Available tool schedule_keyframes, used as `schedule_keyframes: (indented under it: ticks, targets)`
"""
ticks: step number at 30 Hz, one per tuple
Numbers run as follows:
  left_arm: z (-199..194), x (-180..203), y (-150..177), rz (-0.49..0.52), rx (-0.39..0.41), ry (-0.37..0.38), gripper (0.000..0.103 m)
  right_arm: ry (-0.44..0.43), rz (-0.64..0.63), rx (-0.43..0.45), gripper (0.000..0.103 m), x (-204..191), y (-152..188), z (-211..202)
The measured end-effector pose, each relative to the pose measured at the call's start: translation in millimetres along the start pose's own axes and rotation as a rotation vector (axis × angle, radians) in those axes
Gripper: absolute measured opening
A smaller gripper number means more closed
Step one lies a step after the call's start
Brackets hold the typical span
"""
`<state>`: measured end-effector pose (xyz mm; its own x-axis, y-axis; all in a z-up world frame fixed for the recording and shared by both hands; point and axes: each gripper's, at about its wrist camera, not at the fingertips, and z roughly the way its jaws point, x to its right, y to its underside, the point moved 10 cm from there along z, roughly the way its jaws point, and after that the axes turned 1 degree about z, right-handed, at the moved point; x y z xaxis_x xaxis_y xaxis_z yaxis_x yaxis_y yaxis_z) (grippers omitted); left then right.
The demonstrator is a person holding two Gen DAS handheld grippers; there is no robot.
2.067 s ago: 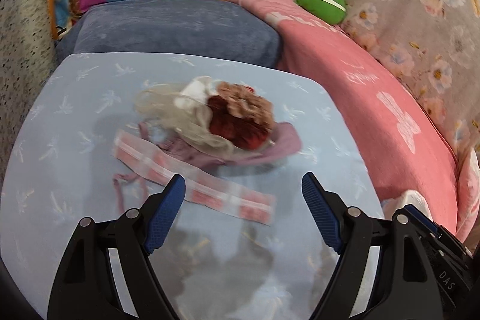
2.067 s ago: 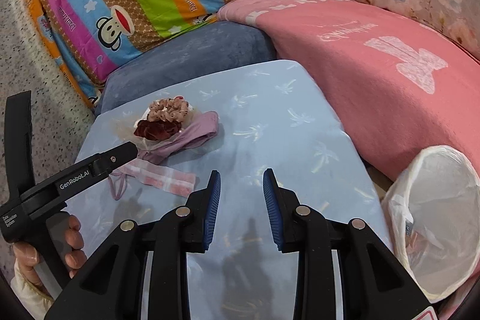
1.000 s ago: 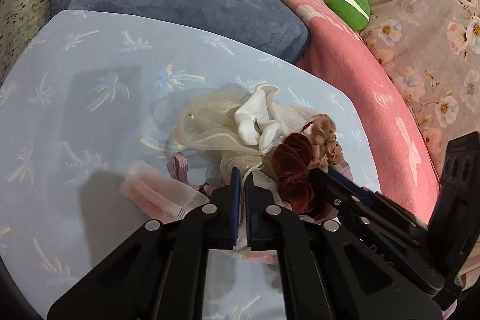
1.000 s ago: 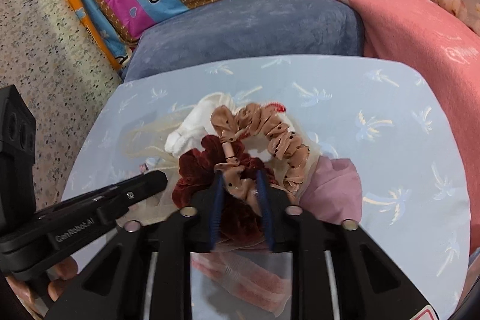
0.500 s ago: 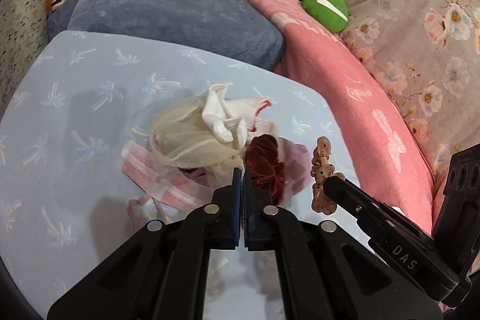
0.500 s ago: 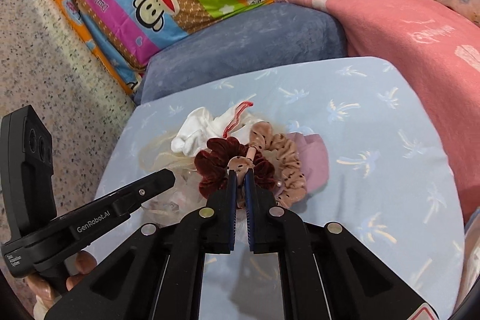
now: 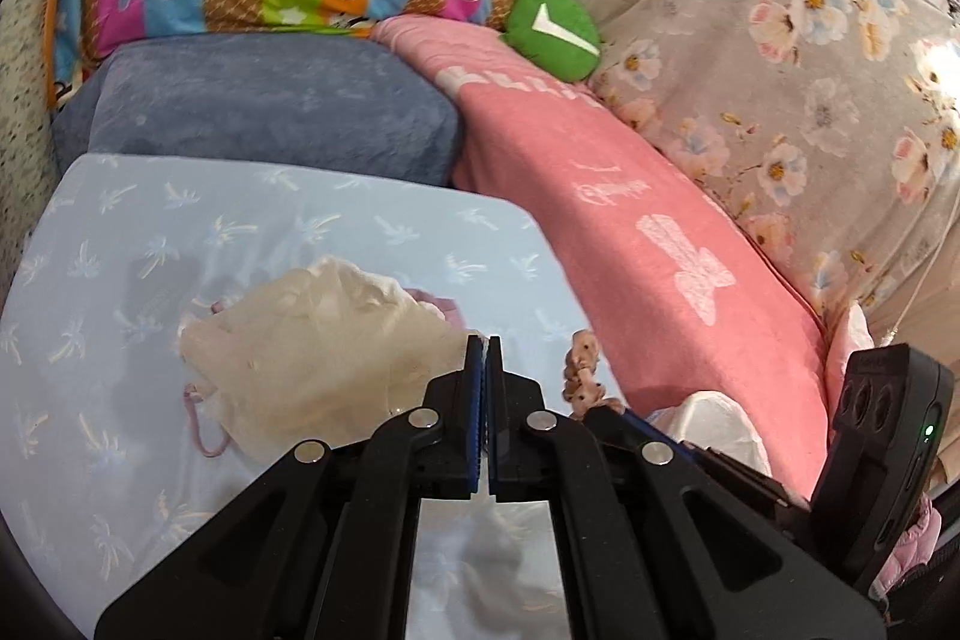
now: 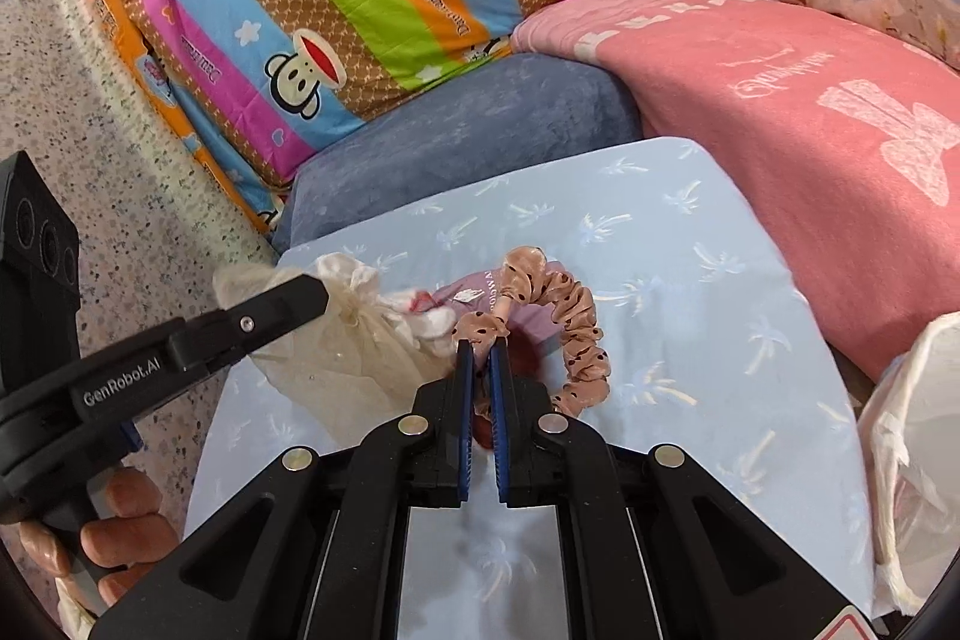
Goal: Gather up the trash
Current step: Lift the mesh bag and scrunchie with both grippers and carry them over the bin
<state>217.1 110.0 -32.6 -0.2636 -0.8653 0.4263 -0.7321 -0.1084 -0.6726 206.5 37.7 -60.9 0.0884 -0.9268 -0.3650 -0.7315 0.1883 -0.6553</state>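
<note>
I am working the pick-and-carry step of the trash collection, both tools loaded. Left gripper (image 7: 479, 346): its jaws are pressing nearly flat together, pinching an edge of the cream mesh pouch (image 7: 312, 340), which is bulging out to the left of the fingers and hanging just above the blue palm-print table (image 7: 150, 232). A pink cord is trailing below the pouch. The tool is pointing forward and slightly down — level over the table's near half.

Right gripper (image 8: 480, 349): jaws almost closed, clamping the tan dotted scrunchie (image 8: 570, 328), whose loop is arcing up and to the right of the fingertips. A dark red scrunchie (image 8: 528, 346) and a mauve cloth (image 8: 480, 289) are lying just beyond the fingers, apparently not gripped.

The white trash bag (image 8: 912, 460) is sitting well off to the right of both tools. Next, I judge, both loads are needing a rightward swing over its mouth — the grips holding until then.
</note>
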Motion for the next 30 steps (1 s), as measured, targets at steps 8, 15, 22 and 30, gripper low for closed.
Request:
schedule_keyframes:
  ticks: [8, 15, 22, 30]
  targets:
    - [-8.8, 46.3, -2.9, 0.060, 0.030, 0.044, 0.001, 0.011, 0.015, 0.069, 0.005, 19.4, -2.0, -49.5]
    - [-6.6, 86.1, 4.8, 0.115, 0.024, 0.077, 0.001, 0.037, 0.035, 0.122, 0.005, 45.0, -4.0, -86.5]
    - [-1.7, 127.9, 15.3, 0.167, 0.007, 0.117, 0.001, 0.073, 0.080, 0.164, 0.005, 81.1, -2.6, -118.1]
    - [11.4, 176.7, 33.7, 0.233, -0.028, 0.168, 0.001, 0.126, 0.145, 0.204, 0.005, 132.5, 6.2, -151.5]
